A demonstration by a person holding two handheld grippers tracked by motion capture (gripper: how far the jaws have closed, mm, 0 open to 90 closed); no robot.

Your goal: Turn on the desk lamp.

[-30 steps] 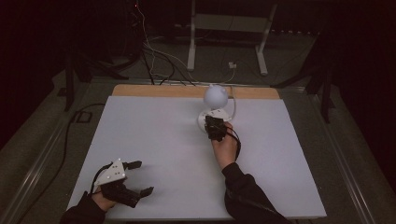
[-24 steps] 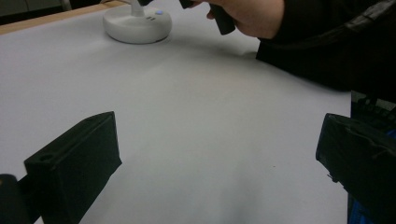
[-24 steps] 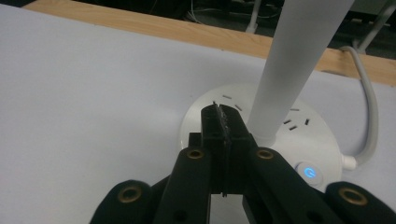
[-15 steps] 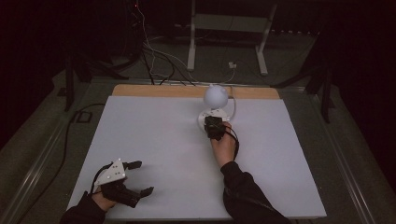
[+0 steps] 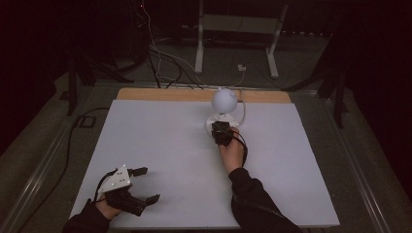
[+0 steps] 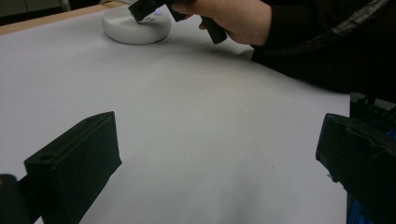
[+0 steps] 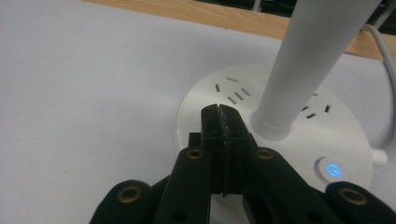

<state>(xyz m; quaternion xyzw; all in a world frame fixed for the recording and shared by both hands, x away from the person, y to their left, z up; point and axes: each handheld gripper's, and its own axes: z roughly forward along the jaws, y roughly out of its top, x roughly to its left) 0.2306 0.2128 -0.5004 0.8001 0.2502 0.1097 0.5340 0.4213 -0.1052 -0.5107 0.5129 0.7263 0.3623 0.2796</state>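
- Jaws of right gripper [image 7: 219,109] closed, empty, tips over lamp base [image 7: 210,98], far centre of table [image 5: 145,141].
- Power button [image 7: 330,170] glows blue (likely pressed already); withdrawal remains.
- Left gripper [image 5: 145,185] wide open, idle, near left.

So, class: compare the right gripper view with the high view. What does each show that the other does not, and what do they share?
The right gripper view alone shows the lit blue power button and the socket slots on the lamp base, with the right gripper shut, its tips over that base. The high view alone shows the lamp's round white head, the left gripper open near the table's front left corner, and the floor cables. Both show the lamp base, its white stem, the white table top and its wooden far edge.
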